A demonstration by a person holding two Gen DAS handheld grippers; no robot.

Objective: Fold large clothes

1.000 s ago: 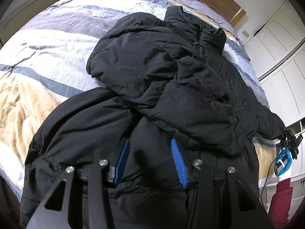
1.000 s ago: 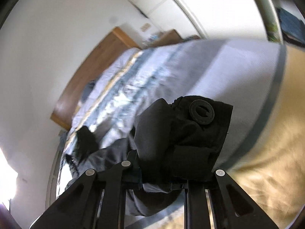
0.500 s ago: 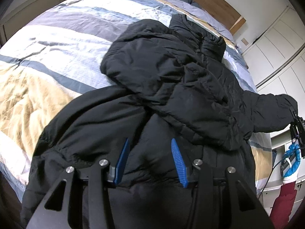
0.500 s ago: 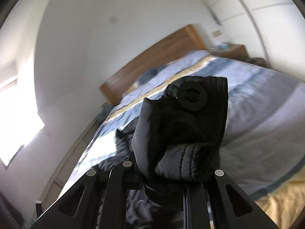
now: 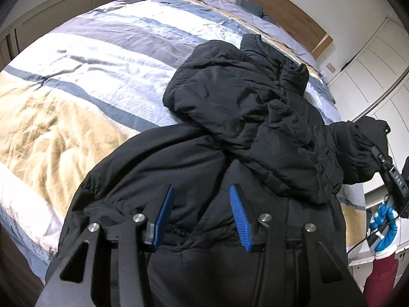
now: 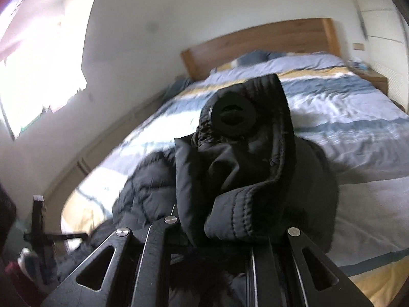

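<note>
A black puffer jacket (image 5: 250, 133) is spread on the bed (image 5: 84, 76), lying along the bed's right-hand side in the left wrist view, with its hem at the near foot edge and its collar toward the wooden headboard (image 5: 268, 7). One sleeve is folded across the chest as a thick diagonal roll; the other sleeve is lifted off the bed beyond its right edge. The cuff (image 6: 245, 163) of that lifted sleeve is clamped in the right gripper (image 6: 217, 230), whose jaws are closed together on the bunched fabric; a round black patch is seen on the cuff in the right wrist view, and stitched ribbing is seen at its rim. In the left wrist view this gripper appears at the right border, held by a blue-and-white gloved hand (image 5: 384, 232) above a dark red sleeve (image 5: 378, 278).

The left gripper (image 5: 202, 212) is held over the jacket's hem region, its blue ribbed pads (image 5: 239, 220) standing apart. Black fabric is seen between and behind the fingers, but whether the pads press on it cannot be told.

The bed is covered by a striped duvet in white, grey-blue and ochre bands. White wardrobe doors (image 5: 378, 58) are seen past the bed's right side, and a bright window (image 6: 38, 66) is seen in the right wrist view.
</note>
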